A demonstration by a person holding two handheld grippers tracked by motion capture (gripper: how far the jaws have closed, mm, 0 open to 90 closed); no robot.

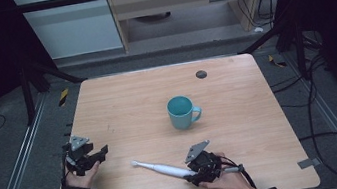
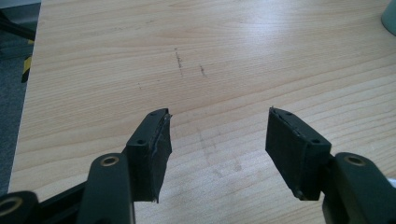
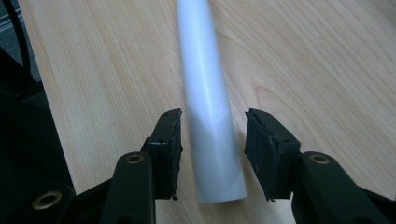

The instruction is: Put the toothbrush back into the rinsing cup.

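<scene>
Where the right gripper reaches over the near edge of the table, its jaws stand spread on either side of the white toothbrush, with a narrow gap on each side, so nothing is pinched. In the right gripper view the handle is blurred and runs off the top, so its head is cut off there. From the high view the toothbrush lies flat near the front edge, head pointing left. At the table's left edge, the left gripper is spread wide over bare wood marked with faint scuffs. A teal mug stands near the middle, well apart from both; the left gripper view shows a sliver of it. Grey carpet, cables and pale cabinets surround the light wood table. No writing is readable.
</scene>
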